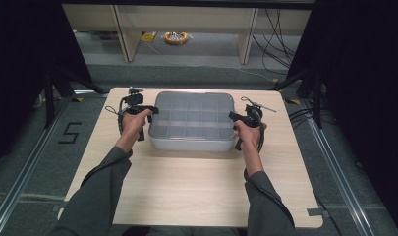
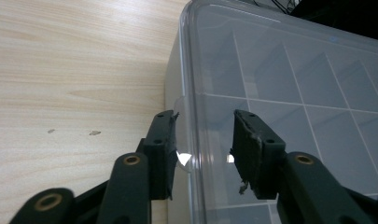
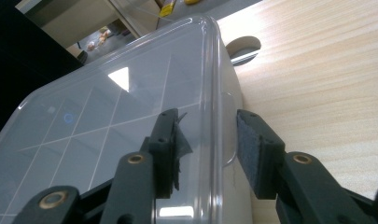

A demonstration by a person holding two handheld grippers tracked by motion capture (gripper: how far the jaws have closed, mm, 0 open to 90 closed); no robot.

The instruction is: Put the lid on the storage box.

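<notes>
Clear lidded box with compartments — both grippers set at its short ends, lid on.

Box [image 1: 193, 120] sits at 12 o'clock on the tabletop [image 1: 196, 182]. Left gripper [image 1: 148, 111] at the box's 9 o'clock, right gripper [image 1: 234, 118] at 3 o'clock. Each gripper's fingers [image 2: 161, 144] stand partly open astride the lid rim [image 3: 210, 93], clamping nothing. Advice: close both pairs evenly on the rim — then lift level, both ends together, so the lid neither twists nor drags the base.
</notes>
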